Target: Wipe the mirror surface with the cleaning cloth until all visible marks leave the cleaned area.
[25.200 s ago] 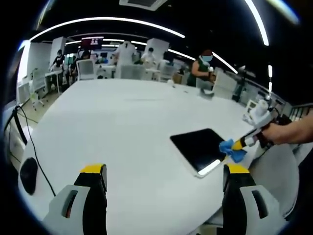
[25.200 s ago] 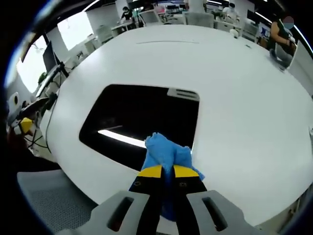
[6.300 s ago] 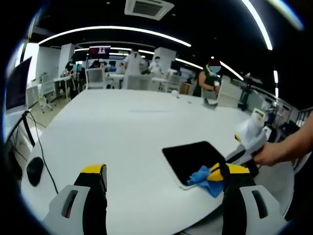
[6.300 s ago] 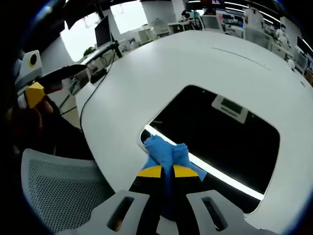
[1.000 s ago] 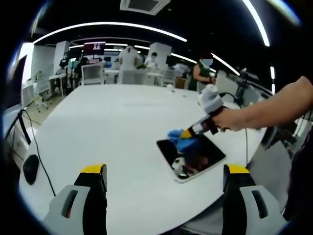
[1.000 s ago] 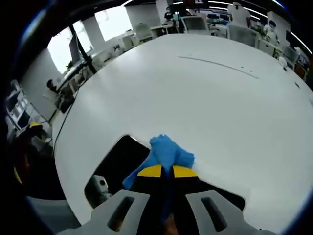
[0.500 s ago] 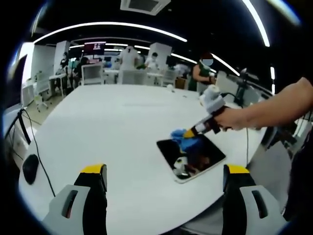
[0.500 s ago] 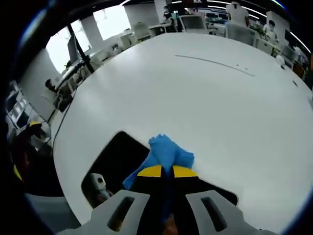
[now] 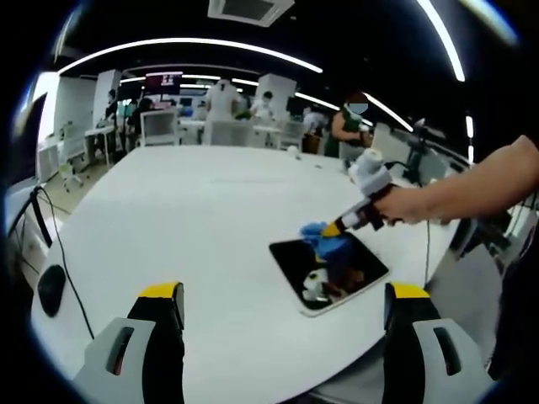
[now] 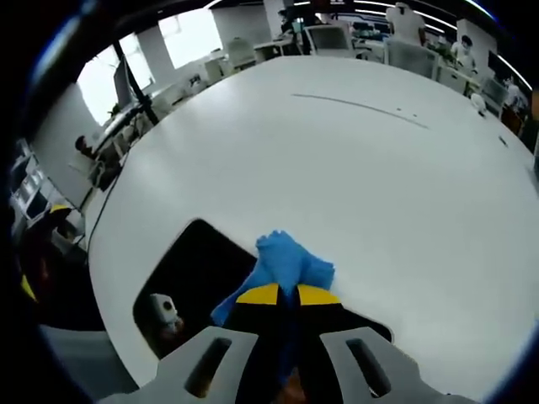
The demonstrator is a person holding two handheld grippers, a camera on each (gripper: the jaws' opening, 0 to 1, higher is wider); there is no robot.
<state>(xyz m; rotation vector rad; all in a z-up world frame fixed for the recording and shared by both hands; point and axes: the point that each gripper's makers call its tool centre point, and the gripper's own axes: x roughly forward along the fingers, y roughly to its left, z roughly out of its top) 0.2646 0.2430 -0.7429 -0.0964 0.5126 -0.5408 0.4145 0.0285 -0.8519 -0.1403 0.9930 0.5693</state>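
In the left gripper view, the left gripper (image 9: pixel 282 303) is held with its jaws wide apart over the white bench (image 9: pixel 168 219), while the mirror (image 9: pixel 330 272) lies flat ahead. In the right gripper view, the cloth (image 10: pixel 282 263) is clamped in the right gripper (image 10: pixel 280 296) and pressed on the mirror (image 10: pixel 198 269).

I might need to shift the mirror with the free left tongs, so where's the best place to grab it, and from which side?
Probably the mirror's near corner, pinched thinly from the table-edge side: it lies flat, and the right tongs press the blue cloth on its far end.
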